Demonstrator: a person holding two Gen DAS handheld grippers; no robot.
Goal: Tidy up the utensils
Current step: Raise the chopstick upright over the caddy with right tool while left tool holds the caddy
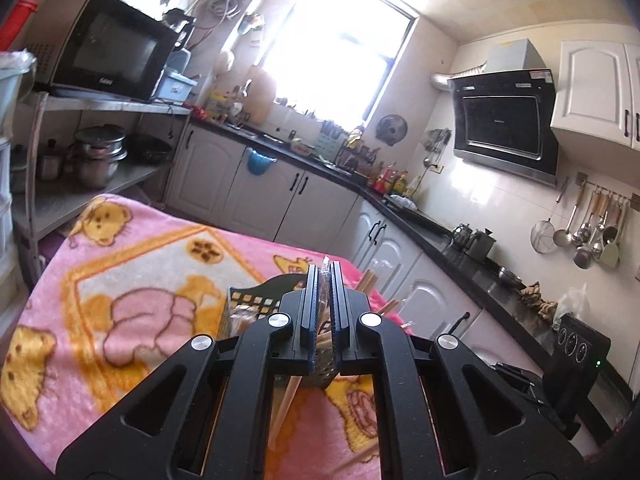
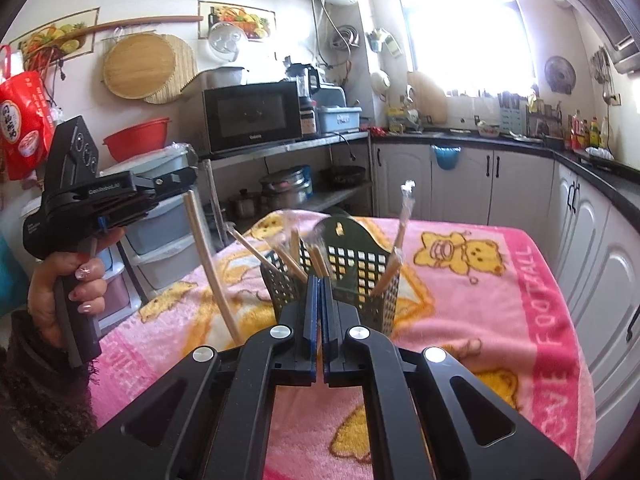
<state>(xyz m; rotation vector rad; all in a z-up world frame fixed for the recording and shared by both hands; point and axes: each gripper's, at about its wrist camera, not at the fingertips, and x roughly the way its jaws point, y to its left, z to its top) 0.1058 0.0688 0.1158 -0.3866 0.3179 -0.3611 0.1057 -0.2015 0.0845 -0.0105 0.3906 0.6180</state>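
My left gripper [image 1: 325, 270] is shut on a pair of wooden chopsticks in a clear wrapper [image 1: 326, 266]. Their long end hangs down below the jaws [image 1: 286, 400]. In the right wrist view a hand holds that left gripper [image 2: 182, 180] up at the left, with the wrapped chopsticks [image 2: 208, 264] slanting down from it toward the table. A dark green perforated utensil basket [image 2: 356, 268] [image 1: 248, 300] stands on the pink blanket with several wrapped chopsticks [image 2: 400, 240] upright in it. My right gripper [image 2: 320, 280] is shut just in front of the basket, and I see nothing between its fingers.
A pink bear-print blanket [image 2: 500, 300] covers the table. White cabinets under a dark counter [image 2: 592, 216] run along the right. A shelf with a microwave [image 2: 252, 116] and pots stands behind, with plastic drawers [image 2: 160, 236] at the left.
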